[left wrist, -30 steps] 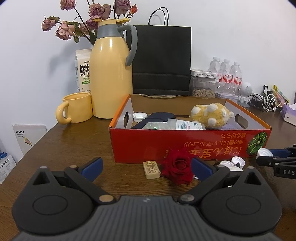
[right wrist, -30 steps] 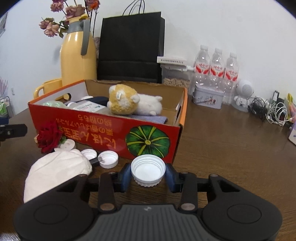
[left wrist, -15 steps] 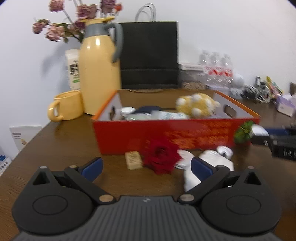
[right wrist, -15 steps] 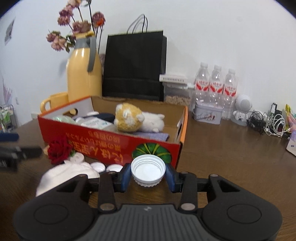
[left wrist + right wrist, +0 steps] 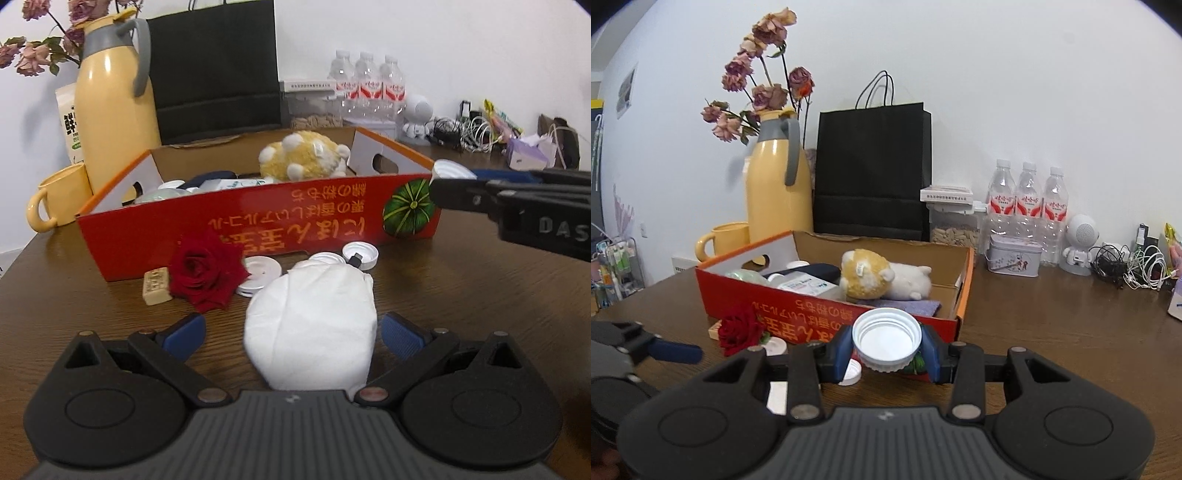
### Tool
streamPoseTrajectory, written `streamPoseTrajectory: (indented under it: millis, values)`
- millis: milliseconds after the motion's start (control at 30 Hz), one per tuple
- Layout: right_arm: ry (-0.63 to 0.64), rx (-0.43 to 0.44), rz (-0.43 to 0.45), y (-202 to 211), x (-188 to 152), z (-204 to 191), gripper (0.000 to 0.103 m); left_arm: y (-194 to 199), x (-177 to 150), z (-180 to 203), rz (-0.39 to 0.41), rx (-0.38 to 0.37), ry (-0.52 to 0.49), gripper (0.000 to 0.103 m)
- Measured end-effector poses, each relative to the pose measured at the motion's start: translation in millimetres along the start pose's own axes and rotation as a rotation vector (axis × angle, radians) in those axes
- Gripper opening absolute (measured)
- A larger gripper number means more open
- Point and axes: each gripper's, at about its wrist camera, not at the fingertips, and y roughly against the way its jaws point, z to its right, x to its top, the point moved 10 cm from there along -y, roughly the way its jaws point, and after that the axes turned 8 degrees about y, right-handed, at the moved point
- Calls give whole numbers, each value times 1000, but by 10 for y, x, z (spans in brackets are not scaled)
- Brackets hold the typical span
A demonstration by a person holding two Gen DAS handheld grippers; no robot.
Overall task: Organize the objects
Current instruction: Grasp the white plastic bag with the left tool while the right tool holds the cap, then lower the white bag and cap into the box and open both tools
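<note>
My left gripper point(image 5: 293, 332) is open and straddles a white cloth bundle point(image 5: 314, 321) that lies on the table; the pads stand beside it without pressing. A red rose point(image 5: 207, 273), a small tan block point(image 5: 157, 286) and loose white caps point(image 5: 260, 273) lie in front of the red cardboard box point(image 5: 258, 221). My right gripper point(image 5: 886, 347) is shut on a white cap point(image 5: 886, 338), held in the air over the box's near wall point(image 5: 746, 291) by the right corner. In the left wrist view that cap point(image 5: 448, 170) shows at the box's right corner.
The box holds a yellow plush toy point(image 5: 871, 277), a dark pouch and small packets. Behind it stand a yellow jug point(image 5: 114, 110), a yellow mug point(image 5: 59, 199), a black paper bag point(image 5: 871, 170), water bottles point(image 5: 1028, 206), a tin and tangled cables point(image 5: 1126, 266).
My left gripper has moved right and lower, so the white cloth bundle now lies between its open fingers. My right gripper has risen with the cap to the box's rim.
</note>
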Motion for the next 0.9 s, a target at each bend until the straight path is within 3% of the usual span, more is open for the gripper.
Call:
streamPoseTrajectory:
  millis: [300,367,433,600,900]
  values:
    - [-11,12,9,23,7,-7,39,-176,11,52,-54,14,24,103]
    - [-10,12,8,18,4,-10,39,-161,10,67,-49,12,18,98]
    - [-10,11,5,13,-1,-13,39,-120,17,85,-36,-2,18,77]
    - [-7,10,0,0,-22,-18,39,11,42,127,10,-20,1,71]
    - [-8,10,-4,-14,-40,-18,39,189,169,43,77,-37,56,70]
